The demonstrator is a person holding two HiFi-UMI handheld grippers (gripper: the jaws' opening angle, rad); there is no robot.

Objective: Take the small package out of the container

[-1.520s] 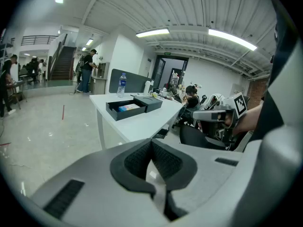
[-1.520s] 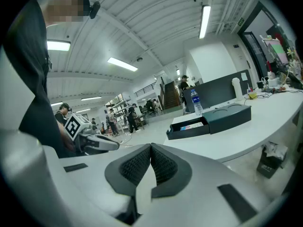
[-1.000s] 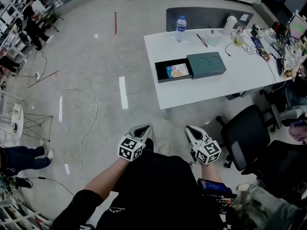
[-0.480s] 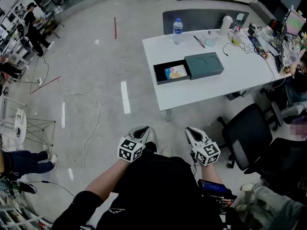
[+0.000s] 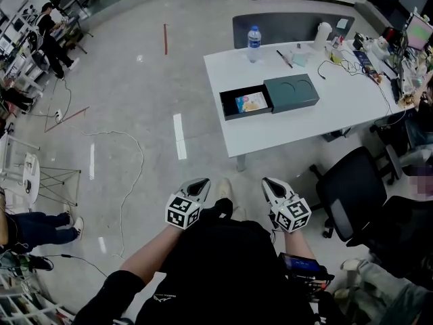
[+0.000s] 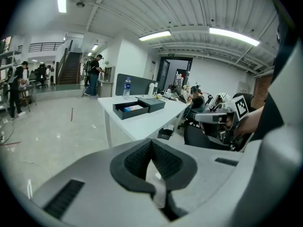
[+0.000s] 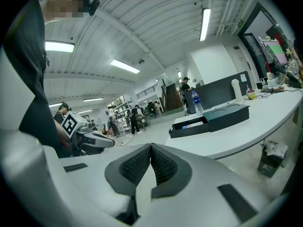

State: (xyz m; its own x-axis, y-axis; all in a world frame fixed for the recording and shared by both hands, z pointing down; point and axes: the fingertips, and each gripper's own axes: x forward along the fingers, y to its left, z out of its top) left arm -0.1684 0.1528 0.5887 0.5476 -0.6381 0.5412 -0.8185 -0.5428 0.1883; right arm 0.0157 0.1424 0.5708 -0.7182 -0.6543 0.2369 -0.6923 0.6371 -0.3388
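Note:
A dark open box [image 5: 245, 103] lies on the white table [image 5: 284, 131], with a small colourful package [image 5: 251, 101] inside it. Its dark green lid [image 5: 291, 92] rests beside it on the right. The box also shows far ahead in the left gripper view [image 6: 130, 109] and the right gripper view [image 7: 189, 126]. My left gripper [image 5: 197, 187] and right gripper [image 5: 270, 185] are held close to my body, well short of the table. Both are shut with nothing between their pads.
A water bottle [image 5: 254, 42], a white cup [image 5: 323, 34], pens and cables sit at the table's far side. Black office chairs [image 5: 352, 198] stand right of me. A white cable [image 5: 128, 175] trails over the floor at left. People stand far off at the upper left.
The table and box have shifted slightly in the head view as I step. Both grippers keep their place in front of my body and stay shut.

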